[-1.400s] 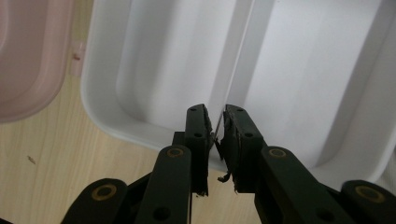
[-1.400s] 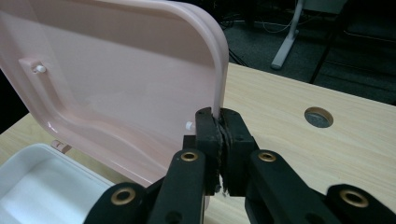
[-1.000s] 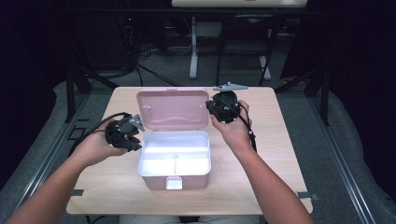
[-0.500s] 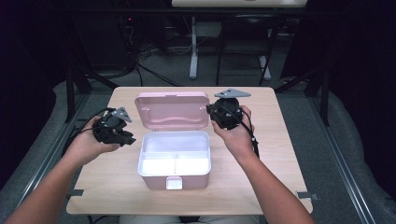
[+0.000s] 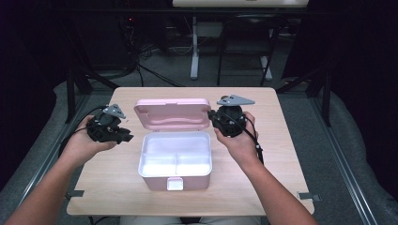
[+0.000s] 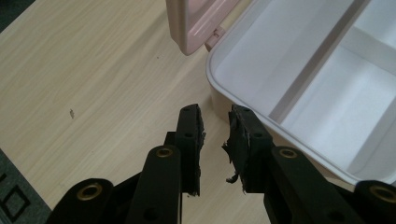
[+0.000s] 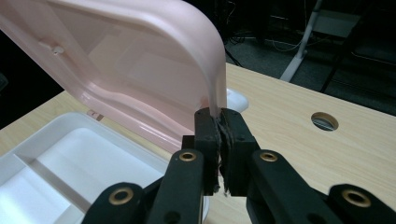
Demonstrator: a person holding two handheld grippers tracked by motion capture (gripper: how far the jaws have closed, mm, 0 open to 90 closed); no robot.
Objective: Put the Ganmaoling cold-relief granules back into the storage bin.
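The right gripper (image 7: 219, 122) was closed on the edge of the lid (image 7: 140, 70), its pads pressed together on the thin pink rim at the lid's rounded corner. In the high view the right gripper (image 5: 217, 121) sat at the right end of the lid (image 5: 172, 112), carried by the right hand (image 5: 239, 140), with a grey plate (image 5: 235, 100) on top and a cable running back along the wrist. The lid stood raised, tilted back from its hinge, with its ribbed inner face turned toward the person.

The left gripper (image 6: 215, 128) was partly open with nothing between its pads. Its jaws had just been opening. The pad facings looked worn and frayed. This gripper hovered over bare tabletop just beside the left wall of the box (image 6: 299, 79), clear of the rim. In the high view the left gripper (image 5: 123, 137) was held by the left hand (image 5: 87, 143), a short way off the box's left side.

The box (image 5: 174, 159) stood near the middle of the table (image 5: 281, 154), toward the person's edge. Its body was white inside, divided by a long rib and a short cross rib into compartments, all without contents. A small white latch (image 5: 174, 183) hung on the pink front wall. In the right gripper view a round hole (image 7: 324, 121) showed in the tabletop (image 7: 299, 135) beyond the lid.
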